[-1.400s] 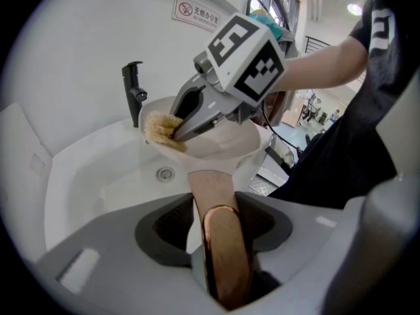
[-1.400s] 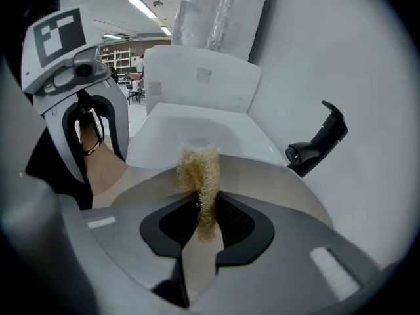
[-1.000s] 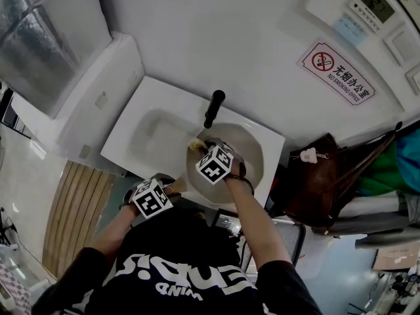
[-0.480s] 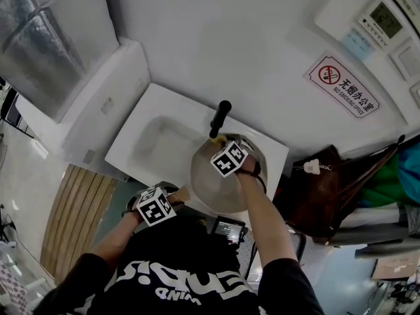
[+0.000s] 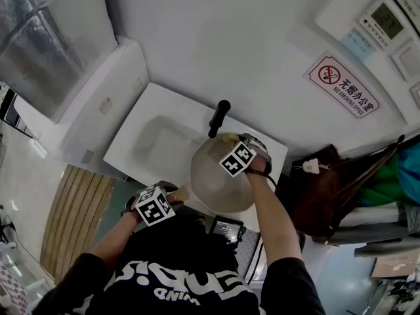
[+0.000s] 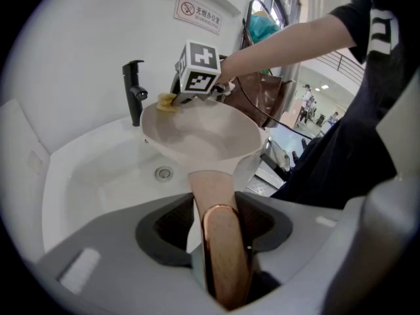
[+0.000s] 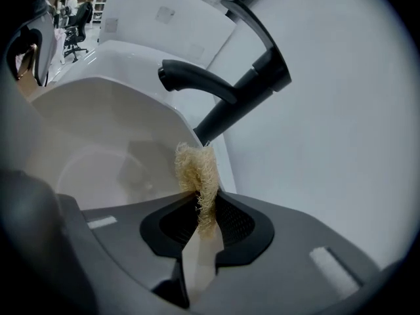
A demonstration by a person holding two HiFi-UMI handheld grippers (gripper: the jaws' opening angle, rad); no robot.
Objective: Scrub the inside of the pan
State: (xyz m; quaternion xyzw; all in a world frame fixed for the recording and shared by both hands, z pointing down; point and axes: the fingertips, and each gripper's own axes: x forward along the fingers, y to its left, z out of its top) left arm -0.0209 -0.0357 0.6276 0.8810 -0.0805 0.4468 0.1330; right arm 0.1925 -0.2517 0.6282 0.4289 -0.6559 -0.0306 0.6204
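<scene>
A cream pan (image 5: 213, 176) (image 6: 203, 133) is held over the white sink (image 5: 157, 136) (image 6: 98, 176), tilted. Its copper-toned handle (image 6: 220, 241) runs back between the jaws of my left gripper (image 6: 220, 231) (image 5: 156, 205), which is shut on it. My right gripper (image 5: 239, 151) (image 7: 200, 205) is at the pan's far rim near the tap, shut on a yellowish fibrous scrubber (image 7: 197, 176) (image 6: 167, 102) (image 5: 229, 138). The scrubber rests against the pan's inner wall (image 7: 98, 156) near the rim.
A black tap (image 5: 217, 117) (image 7: 226, 90) (image 6: 134, 90) stands just behind the pan against the white wall. The sink drain (image 6: 163, 173) lies below the pan. A brown bag (image 5: 321, 189) hangs to the right. A no-smoking sign (image 5: 344, 87) is on the wall.
My right gripper has carried the scrubber across the pan from its left inner side up to the far right rim by the tap. The left gripper still holds the handle.
</scene>
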